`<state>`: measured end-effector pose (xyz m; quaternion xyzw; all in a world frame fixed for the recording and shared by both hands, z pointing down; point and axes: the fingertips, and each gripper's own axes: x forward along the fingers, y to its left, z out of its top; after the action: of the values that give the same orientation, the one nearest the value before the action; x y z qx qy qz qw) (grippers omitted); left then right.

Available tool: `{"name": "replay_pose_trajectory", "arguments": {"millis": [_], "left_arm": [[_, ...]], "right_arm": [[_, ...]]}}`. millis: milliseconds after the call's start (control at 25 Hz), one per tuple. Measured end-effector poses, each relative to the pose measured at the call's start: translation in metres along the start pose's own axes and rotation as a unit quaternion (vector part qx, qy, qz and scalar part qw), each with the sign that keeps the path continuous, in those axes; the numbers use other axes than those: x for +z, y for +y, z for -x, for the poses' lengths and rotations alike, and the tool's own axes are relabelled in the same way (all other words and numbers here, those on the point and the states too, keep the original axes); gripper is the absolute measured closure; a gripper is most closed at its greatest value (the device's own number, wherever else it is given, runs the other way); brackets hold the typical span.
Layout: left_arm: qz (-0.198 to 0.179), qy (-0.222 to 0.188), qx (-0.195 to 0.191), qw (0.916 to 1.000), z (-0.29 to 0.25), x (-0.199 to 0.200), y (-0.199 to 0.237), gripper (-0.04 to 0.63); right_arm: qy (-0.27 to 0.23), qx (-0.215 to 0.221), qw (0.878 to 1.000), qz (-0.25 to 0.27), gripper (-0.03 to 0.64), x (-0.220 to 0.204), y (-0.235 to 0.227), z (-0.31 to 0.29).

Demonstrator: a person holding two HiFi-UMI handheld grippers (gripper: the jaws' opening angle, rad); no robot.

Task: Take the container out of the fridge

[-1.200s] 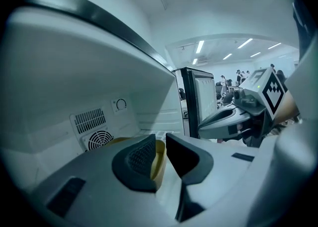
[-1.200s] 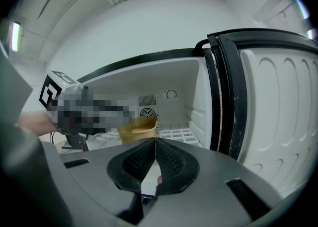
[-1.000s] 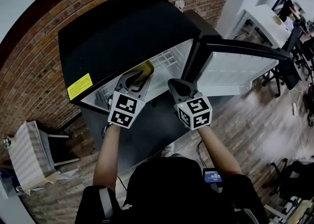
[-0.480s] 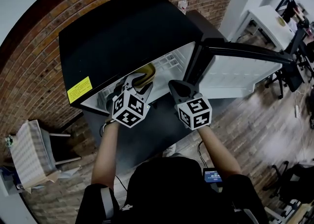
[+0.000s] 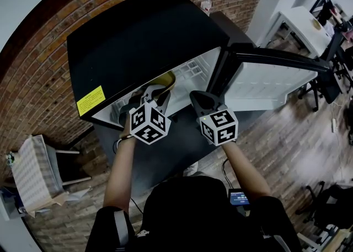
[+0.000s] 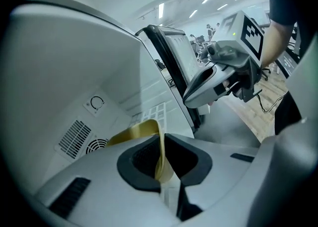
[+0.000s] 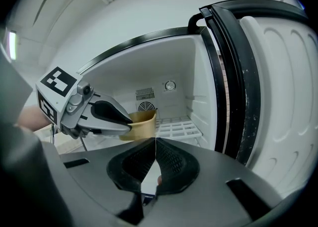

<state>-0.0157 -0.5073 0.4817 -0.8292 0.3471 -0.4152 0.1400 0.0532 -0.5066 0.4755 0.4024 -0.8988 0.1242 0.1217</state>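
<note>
Head cam is up on my head, looking steeply down over the fridge (image 5: 143, 30) top from well back, so the open door (image 5: 270, 74) and the floor (image 5: 287, 135) fit in too. The cam on my left hand-held gripper (image 6: 161, 157) rides right behind its jaws and points into the fridge. It's so near that the container (image 6: 136, 132) wall they're closing on sits dead center. The cam on my right hand-held gripper (image 7: 151, 164) sits farther out, facing the open compartment. Each gripper cam catches the other hand-held gripper from the side — and all three views share the container and the fridge interior.
</note>
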Motion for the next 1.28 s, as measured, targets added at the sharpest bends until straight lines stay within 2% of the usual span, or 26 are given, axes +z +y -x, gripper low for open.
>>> {"name": "replay_pose_trajectory", "arguments": {"millis": [440, 880, 1280], "left_arm": [[-0.012, 0.005, -0.01, 0.9999, 0.008, 0.001, -0.004, 0.563], [-0.02, -0.008, -0.016, 0.9997, 0.025, 0.004, -0.011, 0.565], [-0.026, -0.028, -0.028, 0.9989, 0.046, 0.007, -0.035, 0.565]], "right_arm": [[0.0, -0.001, 1.0, 0.003, 0.577, 0.002, 0.007, 0.001], [-0.002, -0.005, 1.0, 0.011, 0.577, 0.004, 0.019, 0.009], [-0.005, -0.013, 1.0, 0.021, 0.577, 0.005, 0.04, 0.022]]}}
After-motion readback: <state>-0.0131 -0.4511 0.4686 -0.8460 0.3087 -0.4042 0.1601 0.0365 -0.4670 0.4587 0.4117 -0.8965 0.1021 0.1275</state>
